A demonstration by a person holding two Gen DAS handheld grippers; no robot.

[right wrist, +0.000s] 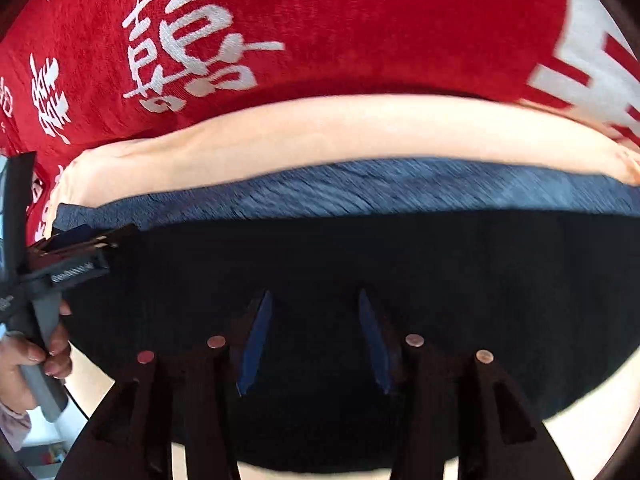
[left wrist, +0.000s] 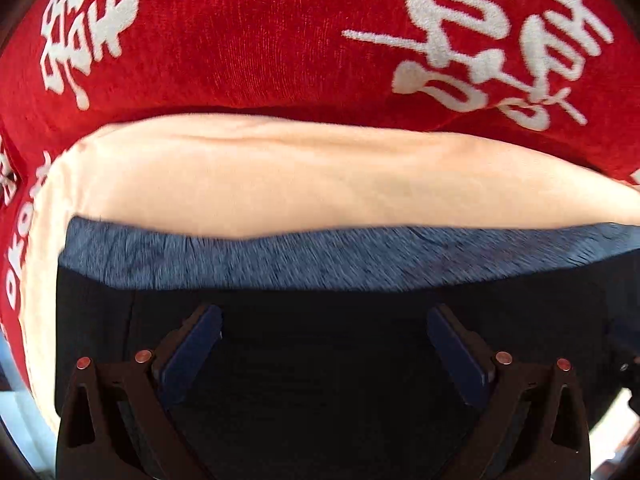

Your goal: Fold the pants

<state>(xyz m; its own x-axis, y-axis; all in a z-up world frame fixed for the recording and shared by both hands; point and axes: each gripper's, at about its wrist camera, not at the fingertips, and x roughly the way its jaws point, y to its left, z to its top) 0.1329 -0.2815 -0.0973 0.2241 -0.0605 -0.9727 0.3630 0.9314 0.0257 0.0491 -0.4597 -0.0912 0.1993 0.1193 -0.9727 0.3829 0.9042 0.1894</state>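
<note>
Dark knit pants [left wrist: 320,360], heathered blue band [left wrist: 320,256], peach cloth [left wrist: 280,184]

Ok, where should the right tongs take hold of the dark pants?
Grip the dark pants at their blue-grey heathered band, the far edge lying flat on the peach cushion. Come forward from the near side with the open right tongs; that straight, exposed edge probably lets one finger slide under.

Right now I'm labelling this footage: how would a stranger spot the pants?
Start at the red blanket with white lettering, then the peach cloth lying on it. The pants are the dark garment on that cloth, alone in having a blue-grey band along the far edge.
</note>
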